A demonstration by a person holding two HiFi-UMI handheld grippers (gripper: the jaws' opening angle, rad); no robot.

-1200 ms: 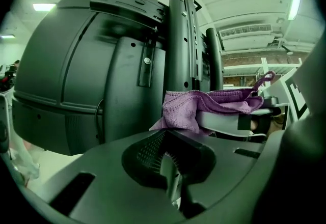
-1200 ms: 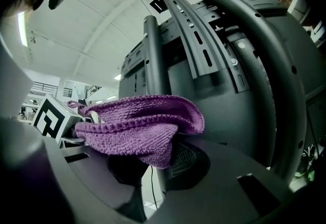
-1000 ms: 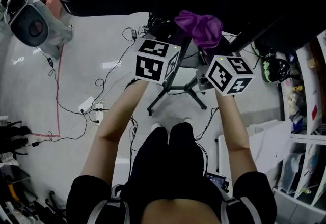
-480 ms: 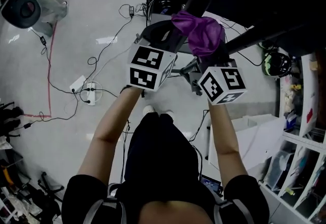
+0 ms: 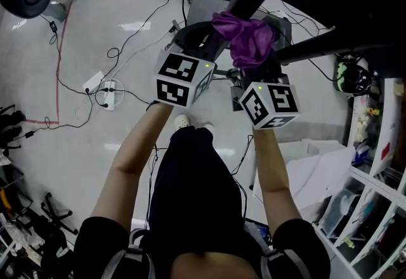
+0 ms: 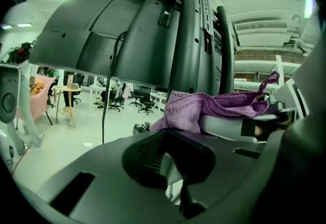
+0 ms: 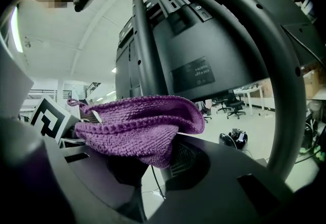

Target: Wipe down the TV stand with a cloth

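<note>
Pinching the bunched cloth (image 7: 137, 126), the right gripper (image 7: 125, 167) has its jaws closed on it just above the stand (image 7: 229, 187). Beside it the left gripper (image 6: 183, 192) is closed and empty; the TV (image 7: 204, 50) looms beyond.

Cloth: we find the purple knitted cloth (image 7: 137, 123) coarse, ribbed, matt.
Stand: we record the dark grey TV stand column (image 6: 196, 39) as smooth, matt plastic.
Floor: pale floor (image 5: 32, 62), smooth, glossy.

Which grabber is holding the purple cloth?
The right gripper: the purple knitted cloth is pinched between its jaws. The left gripper holds nothing.
</note>
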